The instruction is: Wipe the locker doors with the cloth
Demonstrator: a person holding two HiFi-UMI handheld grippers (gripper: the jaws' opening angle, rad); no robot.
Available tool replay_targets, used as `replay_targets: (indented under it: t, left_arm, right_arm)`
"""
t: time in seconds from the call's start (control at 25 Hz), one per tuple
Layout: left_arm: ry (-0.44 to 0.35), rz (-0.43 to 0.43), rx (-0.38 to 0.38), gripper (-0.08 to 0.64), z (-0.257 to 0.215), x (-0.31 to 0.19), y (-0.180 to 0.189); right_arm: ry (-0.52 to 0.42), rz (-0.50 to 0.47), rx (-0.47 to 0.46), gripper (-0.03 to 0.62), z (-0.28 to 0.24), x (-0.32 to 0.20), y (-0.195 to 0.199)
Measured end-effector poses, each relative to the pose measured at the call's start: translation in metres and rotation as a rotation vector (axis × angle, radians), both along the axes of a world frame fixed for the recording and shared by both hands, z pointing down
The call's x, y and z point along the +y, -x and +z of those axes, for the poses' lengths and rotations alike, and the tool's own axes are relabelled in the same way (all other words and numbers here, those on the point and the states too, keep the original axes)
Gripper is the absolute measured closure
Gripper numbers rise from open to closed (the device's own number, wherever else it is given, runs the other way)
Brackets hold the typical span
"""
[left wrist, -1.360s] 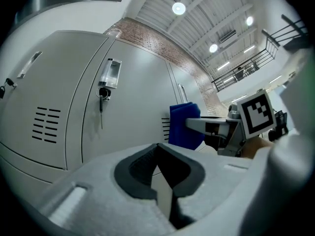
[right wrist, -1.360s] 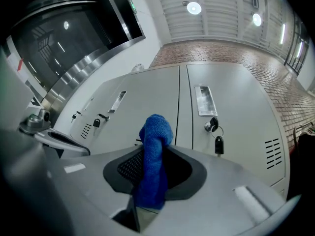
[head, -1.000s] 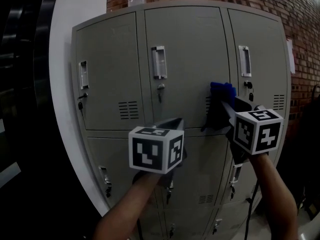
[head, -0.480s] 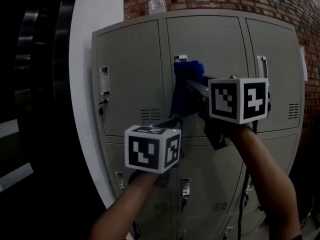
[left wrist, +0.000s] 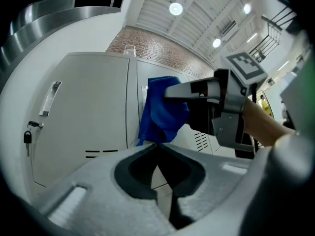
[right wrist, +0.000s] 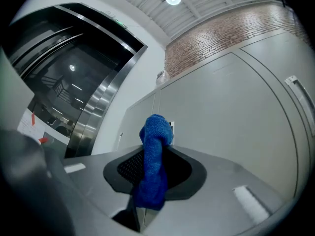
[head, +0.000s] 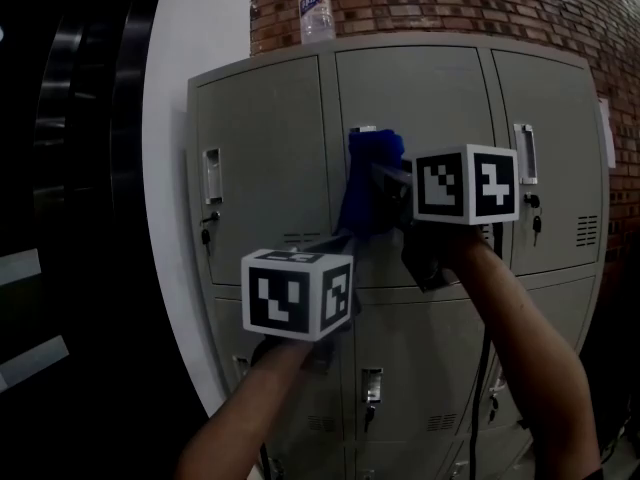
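A bank of grey lockers (head: 420, 98) fills the head view. My right gripper (head: 378, 175) is shut on a blue cloth (head: 368, 183) and holds it against the upper middle door, over its handle. In the right gripper view the cloth (right wrist: 152, 166) hangs folded between the jaws, in front of the door (right wrist: 236, 112). My left gripper (head: 343, 238) sits lower, at the bottom edge of the upper doors, shut with nothing in it. The left gripper view shows its joined tips (left wrist: 156, 146) below the cloth (left wrist: 162, 109), with the right gripper (left wrist: 216, 107) beside it.
A clear plastic bottle (head: 317, 13) stands on top of the lockers against a brick wall (head: 450, 3). The left door has a handle (head: 212, 175) and a key (head: 206, 236). A white pillar (head: 195, 28) and dark metal panels lie to the left.
My right gripper carried the cloth from the middle door's lower right, near the vents, up and left to its handle. The left gripper stayed low in front of the lockers.
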State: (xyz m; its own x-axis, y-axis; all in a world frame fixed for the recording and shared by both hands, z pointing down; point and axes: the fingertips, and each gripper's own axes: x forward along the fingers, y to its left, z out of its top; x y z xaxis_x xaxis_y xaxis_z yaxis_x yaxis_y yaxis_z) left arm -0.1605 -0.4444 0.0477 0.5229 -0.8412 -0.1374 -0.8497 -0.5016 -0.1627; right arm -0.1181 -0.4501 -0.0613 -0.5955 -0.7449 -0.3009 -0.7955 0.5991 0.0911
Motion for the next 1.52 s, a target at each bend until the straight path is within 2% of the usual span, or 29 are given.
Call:
replay_targets:
  t: [0.28, 0.56, 1.04, 1.16, 1.24, 1.4, 1.52]
  left_arm:
    - [-0.001, 0.058, 0.001, 0.557, -0.002, 0.002, -0.032]
    - [0.002, 0.115, -0.002, 0.557, 0.000, 0.001, -0.063]
    - [0.011, 0.160, 0.012, 0.557, -0.004, 0.001, -0.086]
    - [0.002, 0.164, 0.004, 0.557, -0.006, 0.003, -0.088]
    - [-0.014, 0.173, -0.005, 0.557, -0.010, 0.008, -0.088]
    - [-0.045, 0.171, -0.006, 0.557, -0.028, 0.015, -0.080]
    - [-0.039, 0.168, 0.013, 0.557, -0.037, 0.016, -0.067]
  right_arm:
    - [0.008, 0.061, -0.036, 0.502, 0.000, 0.007, -0.055]
    - [0.006, 0.190, -0.045, 0.503, 0.002, 0.010, -0.117]
    - [0.023, 0.347, -0.038, 0.503, 0.002, 0.016, -0.189]
    - [0.016, 0.343, -0.050, 0.503, -0.002, 0.021, -0.190]
    - [-0.001, 0.301, -0.058, 0.503, -0.007, 0.030, -0.179]
    - [-0.056, 0.207, -0.011, 0.503, -0.029, 0.049, -0.130]
    - [-0.079, 0.142, 0.011, 0.503, -0.044, 0.050, -0.090]
